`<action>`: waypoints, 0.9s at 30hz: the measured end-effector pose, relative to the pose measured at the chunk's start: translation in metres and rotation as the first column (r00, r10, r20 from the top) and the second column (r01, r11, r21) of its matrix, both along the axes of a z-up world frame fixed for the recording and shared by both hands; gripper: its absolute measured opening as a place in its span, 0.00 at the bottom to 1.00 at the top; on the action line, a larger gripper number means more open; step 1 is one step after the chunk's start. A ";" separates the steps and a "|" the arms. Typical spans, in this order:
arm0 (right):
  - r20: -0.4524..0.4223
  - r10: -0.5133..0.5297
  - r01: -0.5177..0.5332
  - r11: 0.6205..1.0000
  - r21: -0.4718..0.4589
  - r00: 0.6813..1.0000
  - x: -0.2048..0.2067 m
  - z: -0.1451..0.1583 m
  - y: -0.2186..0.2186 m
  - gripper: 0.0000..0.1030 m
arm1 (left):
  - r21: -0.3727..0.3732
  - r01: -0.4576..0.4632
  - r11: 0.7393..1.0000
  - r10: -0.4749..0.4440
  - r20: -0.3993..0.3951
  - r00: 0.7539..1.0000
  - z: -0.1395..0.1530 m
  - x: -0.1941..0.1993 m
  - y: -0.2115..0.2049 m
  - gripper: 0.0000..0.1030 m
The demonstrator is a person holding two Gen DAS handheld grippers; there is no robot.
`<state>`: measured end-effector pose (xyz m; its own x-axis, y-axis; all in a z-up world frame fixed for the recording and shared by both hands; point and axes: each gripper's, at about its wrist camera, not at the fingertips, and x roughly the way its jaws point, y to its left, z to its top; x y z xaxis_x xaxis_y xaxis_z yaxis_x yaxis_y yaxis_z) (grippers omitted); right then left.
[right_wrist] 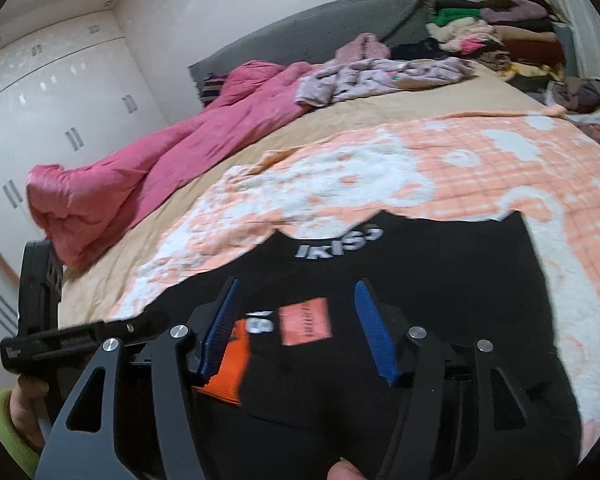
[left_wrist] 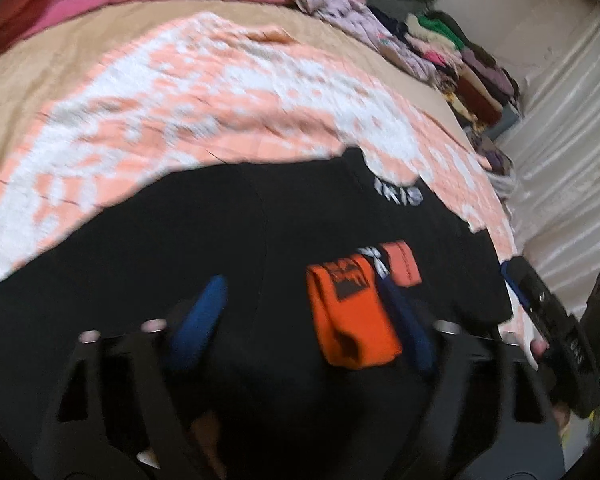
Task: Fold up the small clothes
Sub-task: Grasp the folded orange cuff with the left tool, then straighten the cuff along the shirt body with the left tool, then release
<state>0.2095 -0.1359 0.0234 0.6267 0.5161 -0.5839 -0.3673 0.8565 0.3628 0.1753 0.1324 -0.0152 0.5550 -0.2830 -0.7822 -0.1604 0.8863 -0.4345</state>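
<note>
A black garment (left_wrist: pixel 284 216) (right_wrist: pixel 440 264) with white lettering (right_wrist: pixel 338 246) lies spread on a peach-and-white blanket (left_wrist: pixel 204 92) (right_wrist: pixel 480 160). On it are a bright orange patch (left_wrist: pixel 348 312) (right_wrist: pixel 224 364) and a salmon label (left_wrist: pixel 400 264) (right_wrist: pixel 306 322). My left gripper (left_wrist: pixel 300 284) hangs low over the near part of the garment. Its blue pads stand apart, with the orange patch just inside the right pad. My right gripper (right_wrist: pixel 297 282) is open over the same garment, the salmon label showing between its pads. Neither pair of pads presses on cloth.
A pink quilt (right_wrist: pixel 132 176) lies bunched along the bed's far left. A lilac patterned garment (right_wrist: pixel 380 76) and a heap of mixed clothes (right_wrist: pixel 500 36) sit near the grey headboard (right_wrist: pixel 320 28). White wardrobe doors (right_wrist: pixel 52 112) stand to the left. A hand in a green sleeve (right_wrist: pixel 16 412) holds the other gripper.
</note>
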 end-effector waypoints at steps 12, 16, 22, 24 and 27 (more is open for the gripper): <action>-0.017 -0.171 0.171 0.985 -0.017 0.985 -0.006 -0.004 -0.080 0.57 | 0.036 0.035 0.999 -0.032 -0.062 0.998 -0.033 0.029 -0.052 0.24; -0.013 -0.210 0.210 0.977 -0.025 0.978 -0.006 -0.004 -0.095 0.57 | 0.018 0.053 0.998 -0.053 -0.017 0.998 -0.025 0.028 -0.053 0.05; -0.025 -0.231 0.230 0.973 -0.036 0.973 -0.007 -0.010 -0.105 0.57 | 0.101 0.023 0.995 -0.033 0.101 0.994 0.014 0.010 -0.044 0.05; -0.035 -0.234 0.232 0.972 -0.039 0.972 -0.006 -0.014 -0.105 0.57 | 0.122 0.016 0.992 -0.031 0.117 0.993 0.023 0.005 -0.038 0.05; -0.050 -0.222 0.220 0.974 -0.047 0.974 -0.006 -0.019 -0.099 0.57 | 0.169 -0.004 0.986 -0.016 0.117 0.993 0.027 0.002 -0.034 0.05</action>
